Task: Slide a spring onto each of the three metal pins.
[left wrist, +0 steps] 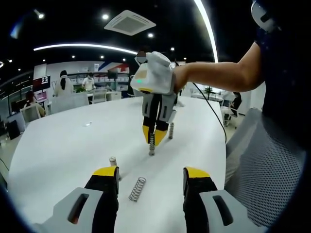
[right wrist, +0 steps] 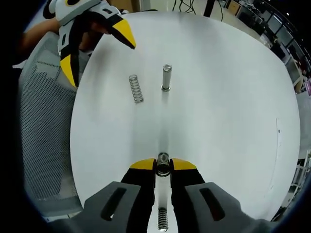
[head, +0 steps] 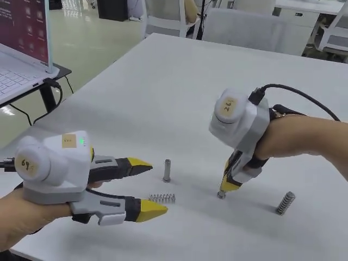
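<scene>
Head view: left hand-held gripper (head: pixel 145 186) sits low at left over the white tabletop (head: pixel 179 92), jaws wide apart, holding nothing. Loose spring (head: pixel 162 198) lies flat on the tabletop just ahead of the lower yellow tip, not touching it. Bare pin (head: pixel 167 170) stands upright just beyond the upper tip, near the loose spring but apart from it. Right hand-held gripper (head: pixel 227 186) points steeply down, right of the bare pin, jaws clamped on the held spring (head: pixel 222 193), whose lower end meets the tabletop. Cannot tell if a pin is inside it. 3rd spring (head: pixel 285 203) sits further right, apart from the right hand-held gripper, leaning in this view.

Left gripper view: loose spring lies in the gap between the 2 open jaws, nearer the jaw at picture left. Bare pin is just past that jaw's tip. Held spring is upright under the right hand-held gripper's tips, straight ahead, with the 3rd spring behind it.

Right gripper view: held spring is pinched between the 2 yellow tips. Loose spring and bare pin are side by side further ahead, apart. Left hand-held gripper is beyond them at top left, jaws spread.

Laptop (head: pixel 16 65) sits on a side stand at left, off the tabletop.
</scene>
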Demonstrator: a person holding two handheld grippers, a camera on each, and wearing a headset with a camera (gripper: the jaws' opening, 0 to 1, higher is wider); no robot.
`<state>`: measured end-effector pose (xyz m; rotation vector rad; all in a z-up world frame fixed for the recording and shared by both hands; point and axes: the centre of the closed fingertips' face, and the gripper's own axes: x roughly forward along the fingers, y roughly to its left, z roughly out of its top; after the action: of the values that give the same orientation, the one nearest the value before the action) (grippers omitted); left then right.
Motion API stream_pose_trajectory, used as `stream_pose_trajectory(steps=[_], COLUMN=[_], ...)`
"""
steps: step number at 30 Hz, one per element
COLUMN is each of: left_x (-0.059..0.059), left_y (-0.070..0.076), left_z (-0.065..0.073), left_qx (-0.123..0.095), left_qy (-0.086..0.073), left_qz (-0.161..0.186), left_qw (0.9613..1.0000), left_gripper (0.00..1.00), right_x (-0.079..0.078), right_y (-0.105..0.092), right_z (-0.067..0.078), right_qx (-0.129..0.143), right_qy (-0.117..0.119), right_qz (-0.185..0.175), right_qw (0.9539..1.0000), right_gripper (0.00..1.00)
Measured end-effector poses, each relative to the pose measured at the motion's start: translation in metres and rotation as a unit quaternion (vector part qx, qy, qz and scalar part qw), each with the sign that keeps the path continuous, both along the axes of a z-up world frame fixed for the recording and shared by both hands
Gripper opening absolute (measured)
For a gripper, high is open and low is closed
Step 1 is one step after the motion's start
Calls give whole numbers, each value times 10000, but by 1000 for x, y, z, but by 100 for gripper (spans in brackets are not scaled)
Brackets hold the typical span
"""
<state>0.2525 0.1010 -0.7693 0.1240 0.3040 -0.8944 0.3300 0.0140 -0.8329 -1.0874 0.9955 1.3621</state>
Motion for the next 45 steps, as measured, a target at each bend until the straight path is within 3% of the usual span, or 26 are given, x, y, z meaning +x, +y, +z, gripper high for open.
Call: stream_pose_trajectory(steps=[13,45], left_x=[0,0], left_y=[0,1], left_z=[0,-2], left_qx=[5,9], left_qy=[9,17], left_qz=[10,-42], left_qw=[10000,10000], left_gripper=[48,47], right_x=[0,-1], right_y=[0,0], right_z=[-14,-11], right_qx=[-79,-37], right_qy=[39,-26], right_qz=[-11,-3], right_qw=[10000,10000], right_gripper=[9,16])
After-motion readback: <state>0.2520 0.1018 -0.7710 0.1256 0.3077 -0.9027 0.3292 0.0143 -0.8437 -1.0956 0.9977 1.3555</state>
